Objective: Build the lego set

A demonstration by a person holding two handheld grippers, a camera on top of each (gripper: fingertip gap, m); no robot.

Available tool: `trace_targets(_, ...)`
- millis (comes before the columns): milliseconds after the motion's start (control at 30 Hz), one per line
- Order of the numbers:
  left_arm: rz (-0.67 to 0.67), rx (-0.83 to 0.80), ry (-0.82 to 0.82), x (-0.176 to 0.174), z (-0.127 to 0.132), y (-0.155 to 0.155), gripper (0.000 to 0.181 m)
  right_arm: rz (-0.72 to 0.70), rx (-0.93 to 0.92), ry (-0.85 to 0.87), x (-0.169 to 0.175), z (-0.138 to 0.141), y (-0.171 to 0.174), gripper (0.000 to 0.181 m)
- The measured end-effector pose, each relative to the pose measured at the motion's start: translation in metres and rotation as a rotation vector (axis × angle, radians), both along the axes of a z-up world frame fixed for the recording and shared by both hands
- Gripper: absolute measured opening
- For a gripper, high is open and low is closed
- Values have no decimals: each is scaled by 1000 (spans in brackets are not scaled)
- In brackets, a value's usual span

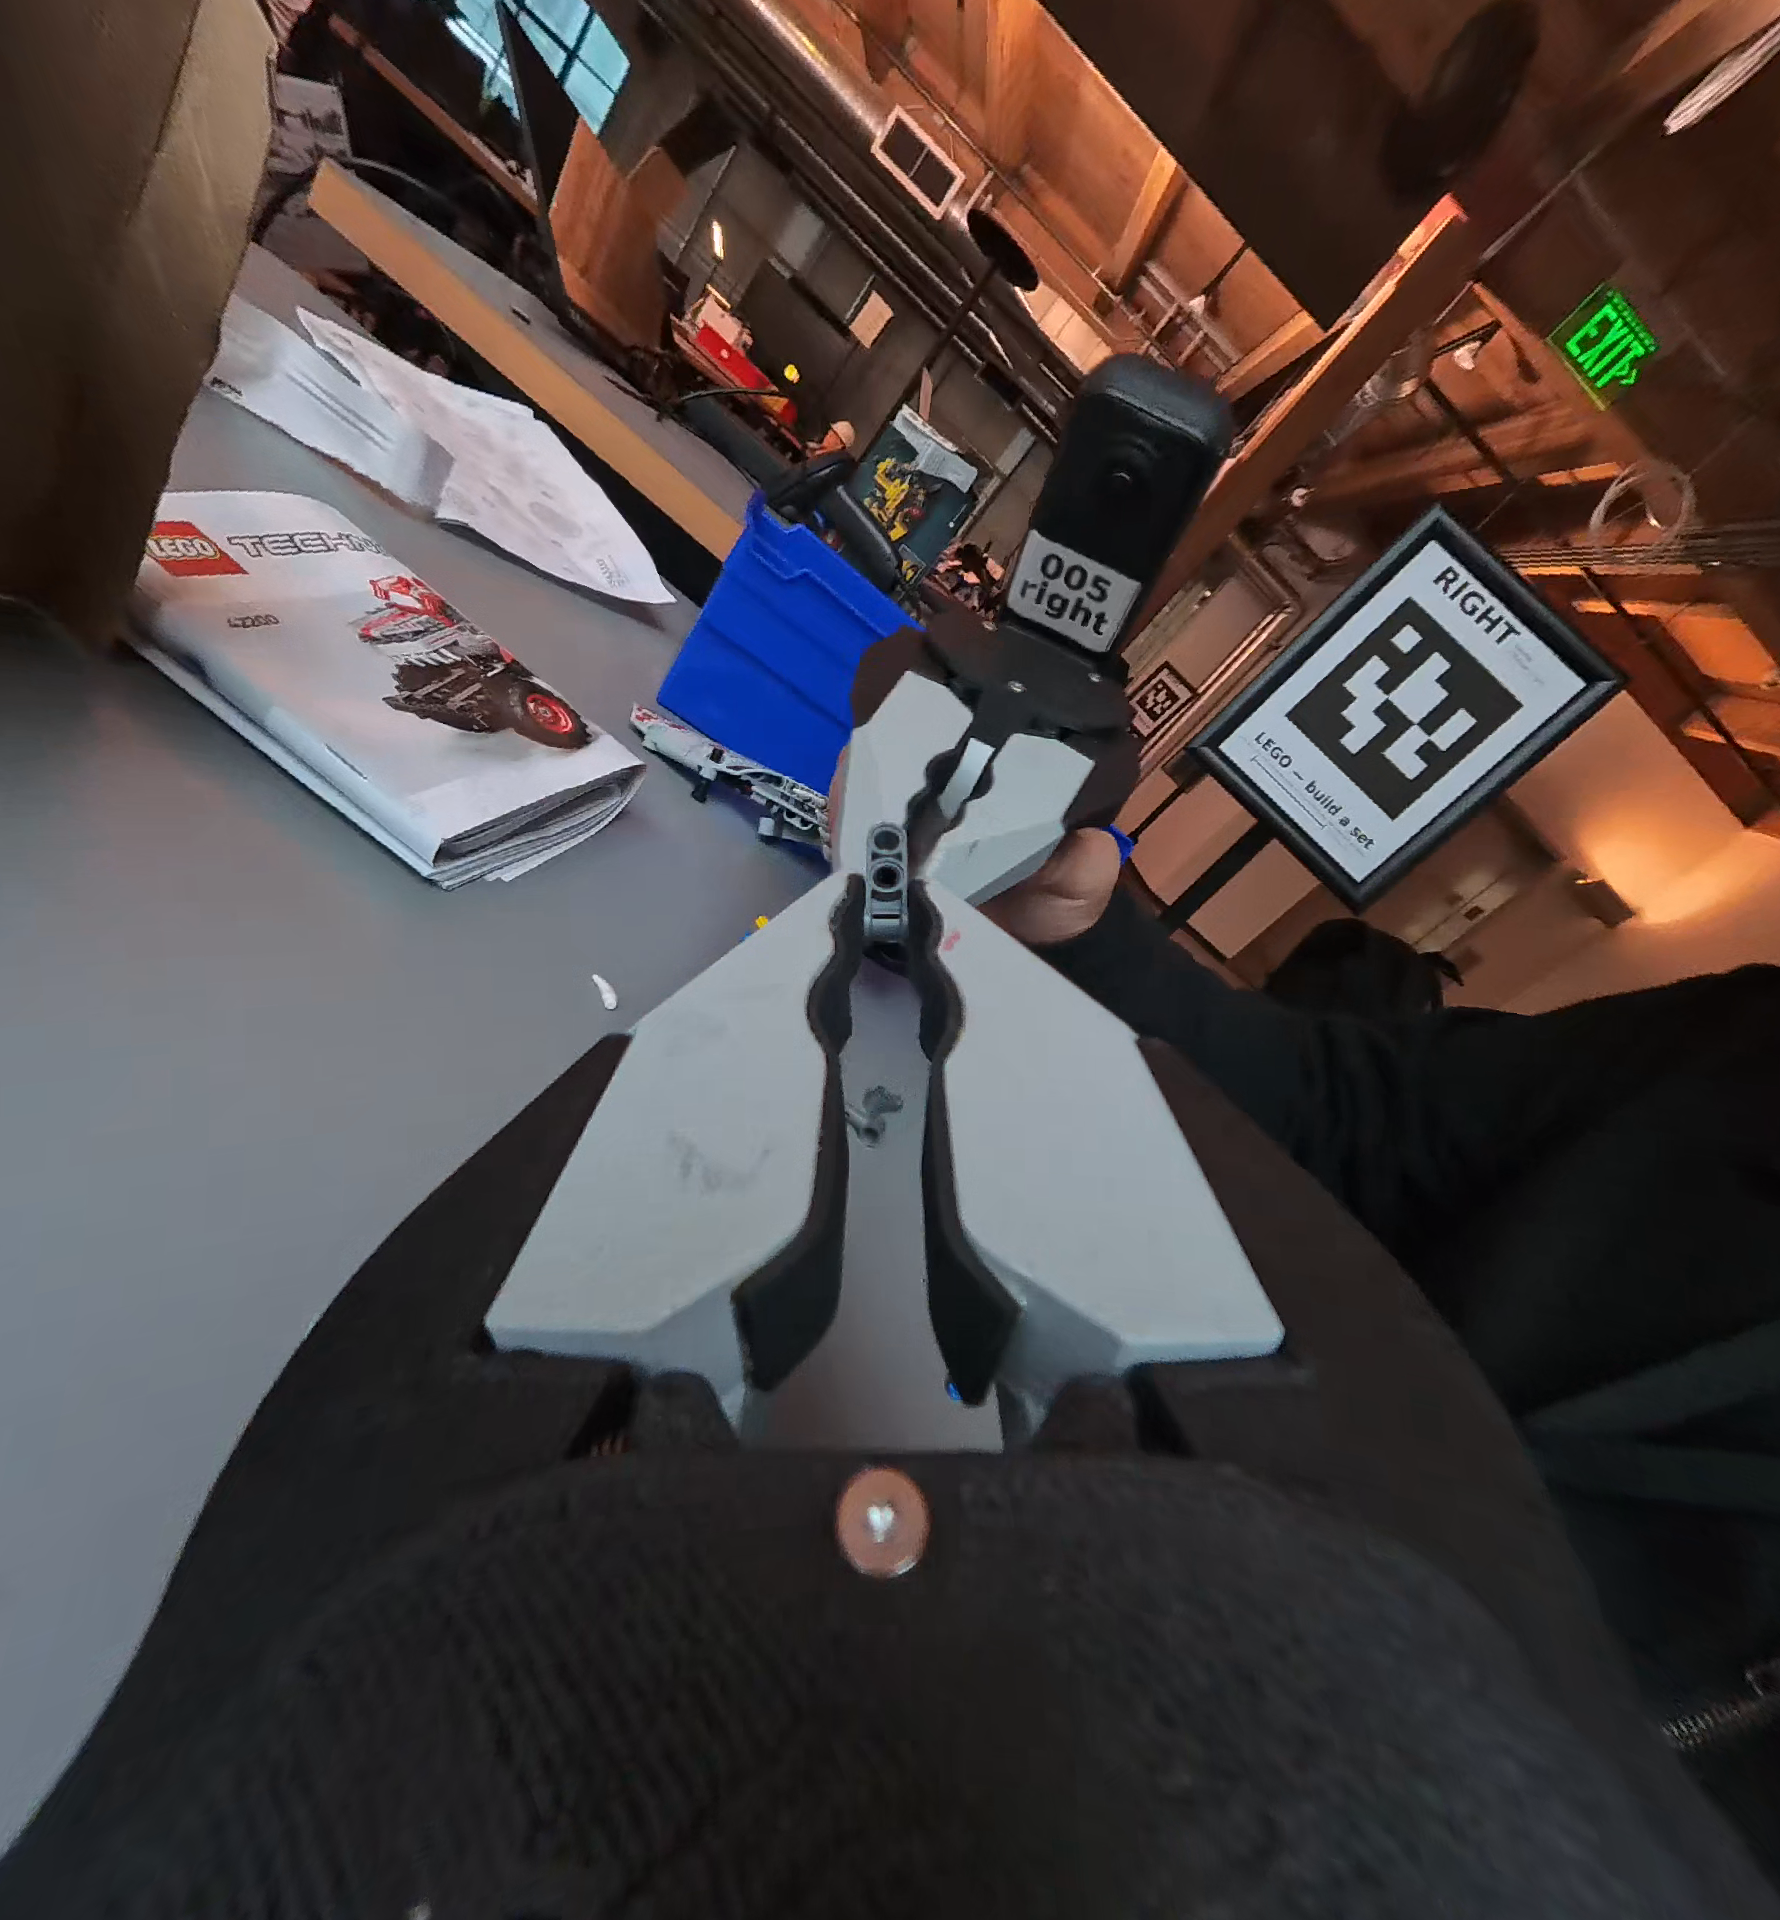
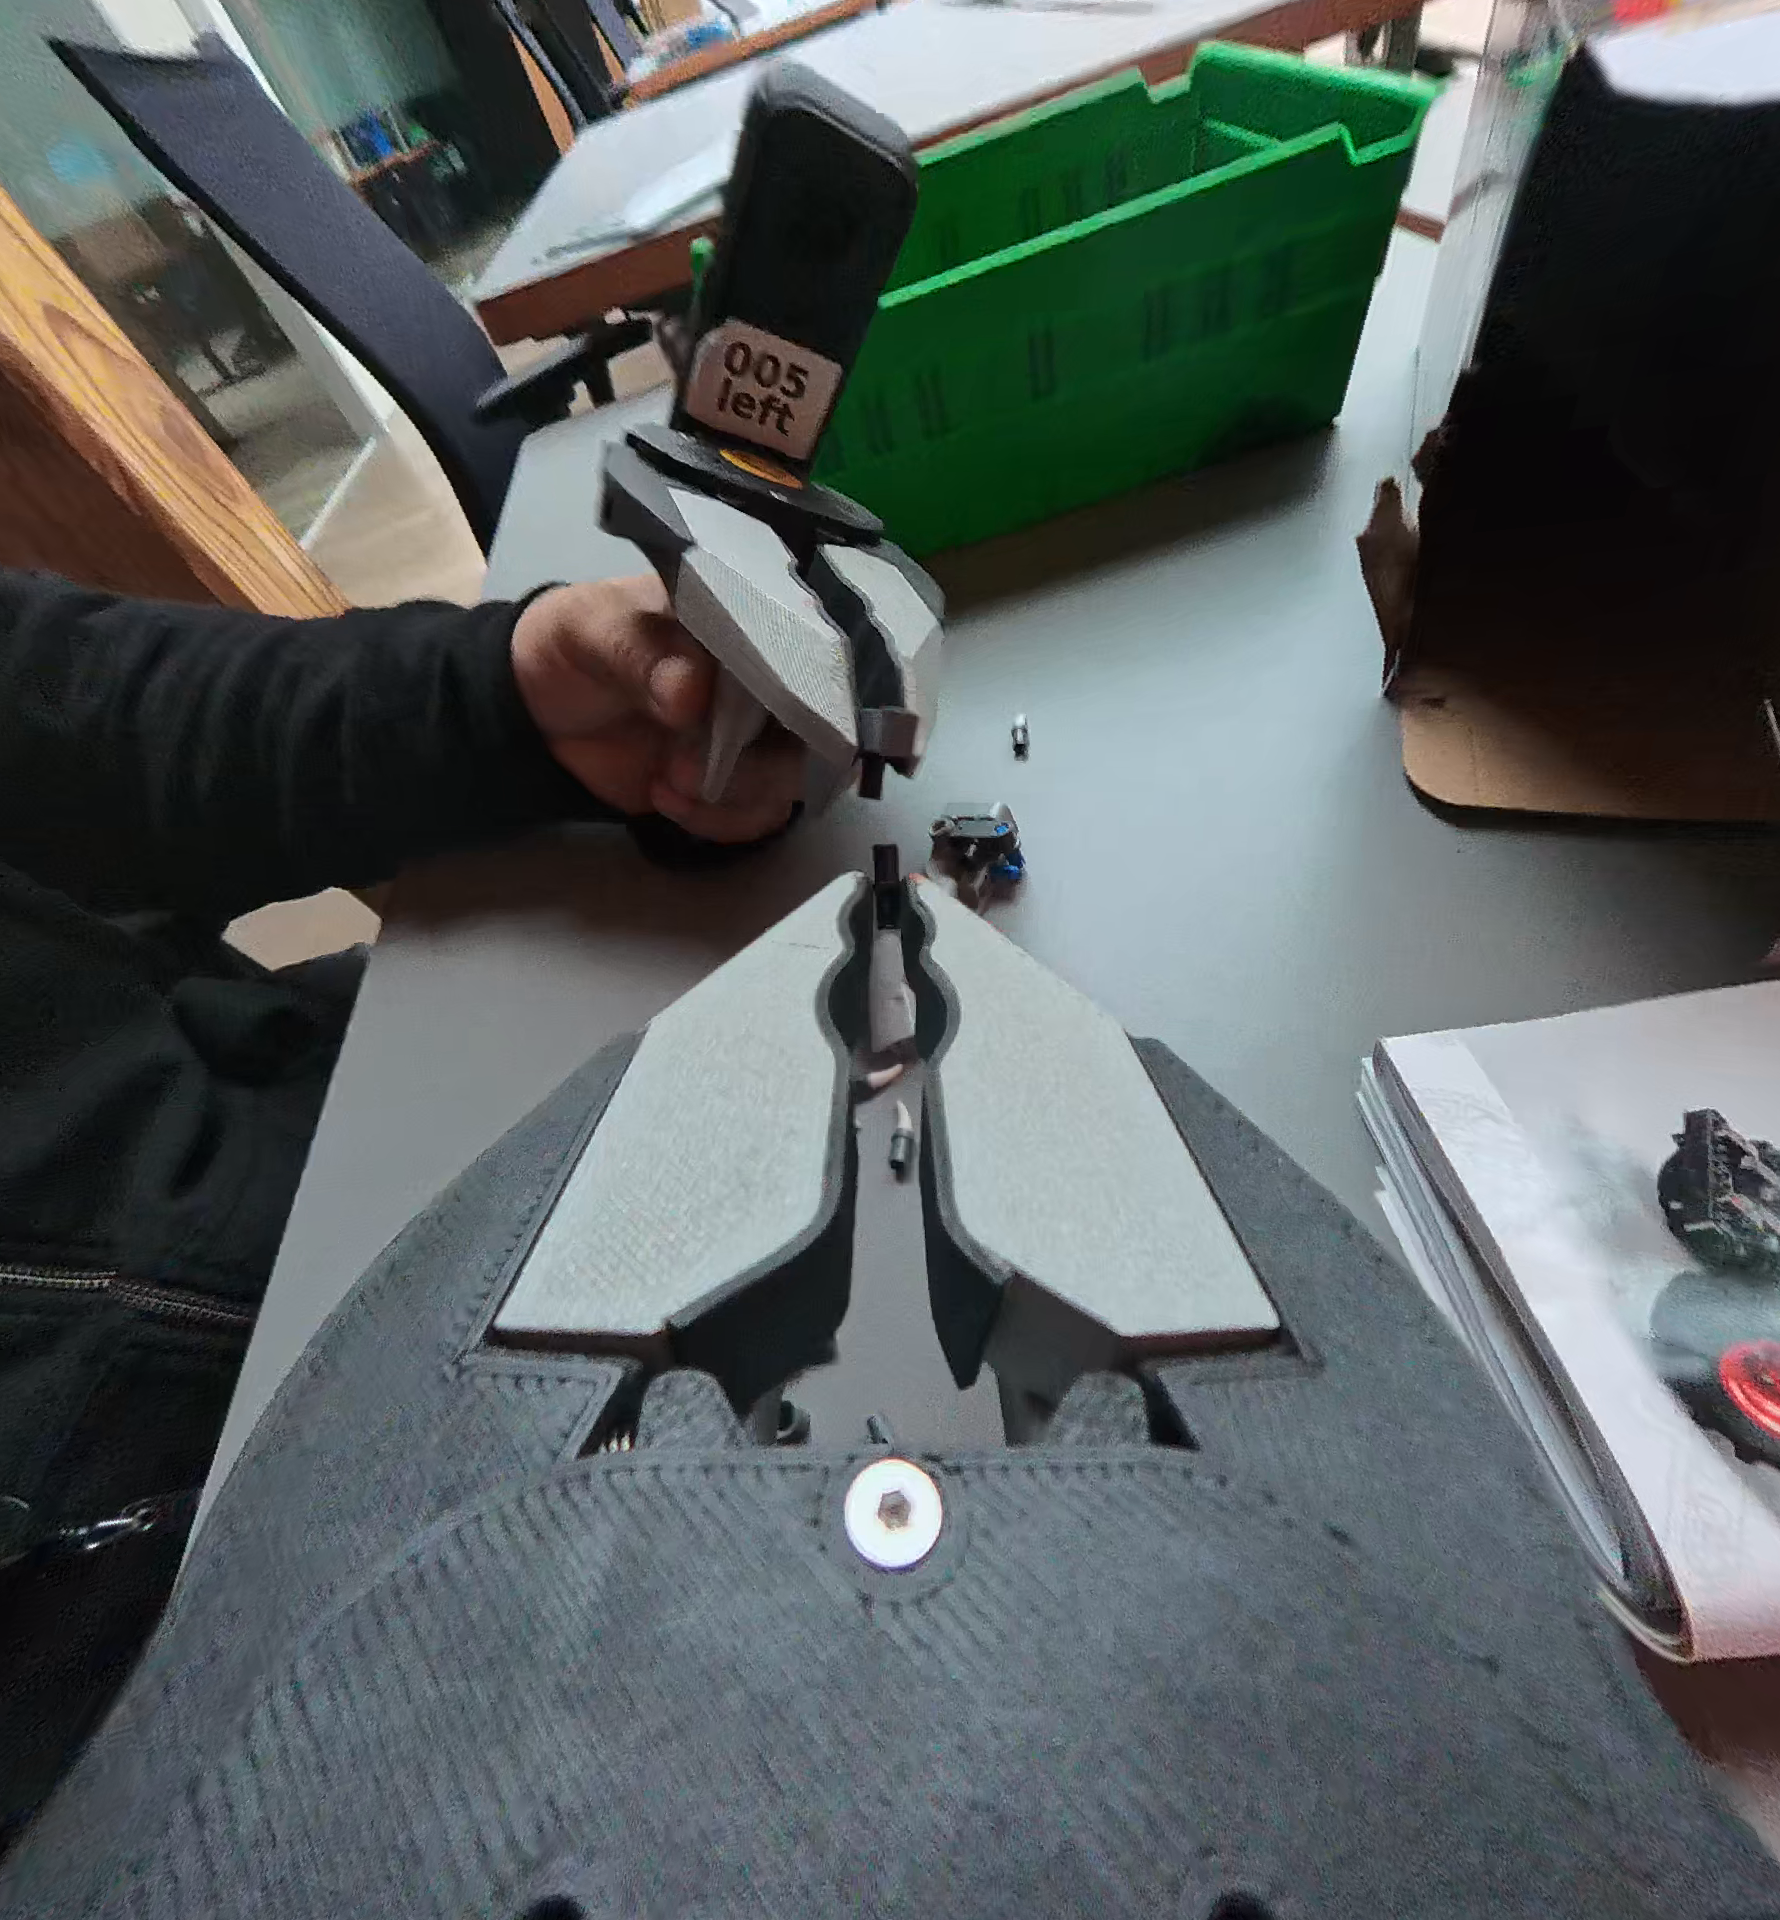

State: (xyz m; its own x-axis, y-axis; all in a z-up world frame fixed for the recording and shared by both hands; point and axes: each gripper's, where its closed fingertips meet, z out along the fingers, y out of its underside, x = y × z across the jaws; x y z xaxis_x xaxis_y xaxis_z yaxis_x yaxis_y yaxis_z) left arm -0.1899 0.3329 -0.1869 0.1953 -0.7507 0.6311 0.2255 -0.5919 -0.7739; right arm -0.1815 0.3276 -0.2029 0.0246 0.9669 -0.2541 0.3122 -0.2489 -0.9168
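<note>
Right hand-held gripper (image 2: 887,883): its own view shows the fingers closed on a small black pin (image 2: 884,871), whose end sticks out past the tips; it is held above the table (image 2: 1177,727)
Left hand-held gripper (image 1: 884,904): clamped on a grey connector piece (image 1: 885,875), whose round hole faces outward at the tips
Step in hand: mating pin to connector in mid-air (my reading); the two parts face each other, near but apart
Next move: line the pin's axis up with the hole, then push straight in; a small tilt would likely jam it or twist it in the grip
Right view only: a black stub already under the connector; a small dark sub-assembly with blue bits (image 2: 974,831) on the table just beyond; farther off a green bin (image 2: 1125,312)
Left view only: the connector's open hole; to the side the instruction booklet (image 1: 377,675); beyond, a blue bin (image 1: 782,644) and a framed marker sign (image 1: 1405,707)
</note>
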Motion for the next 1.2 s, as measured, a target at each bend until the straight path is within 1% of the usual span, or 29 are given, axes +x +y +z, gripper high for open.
trace_targets(67,-6,-2,5,3,-1,0,5,-8,-9,65,0,9,0,6)
trace_targets(133,-8,19,17,7,-1,-2,5,-50,-49,38,1,5,9,13)
trace_targets(167,-15,24,44,9,-3,-3,5,-55,-70,54,1,6,11,19)
trace_targets(200,-20,35,64,12,-5,-4,5,-41,-94,94,2,12,9,20)
trace_targets(267,-20,68,87,15,-4,-7,6,-25,-136,131,4,17,8,15)
trace_targets(333,-21,81,104,17,-5,-8,6,1,-143,147,4,19,4,6)
trace_targets(400,-21,85,102,17,-4,-9,5,20,-146,133,2,17,0,7)
trace_targets(433,-20,85,98,17,-4,-9,5,28,-140,120,1,14,-2,3)
trace_targets(833,-44,69,102,20,-6,-11,6,35,-147,138,-1,16,-3,4)
trace_targets(1000,-67,54,140,24,-12,-14,6,47,-141,108,-1,12,-5,4)
trace_targets(1200,-28,121,193,14,-9,-12,7,28,-147,123,4,16,0,3)
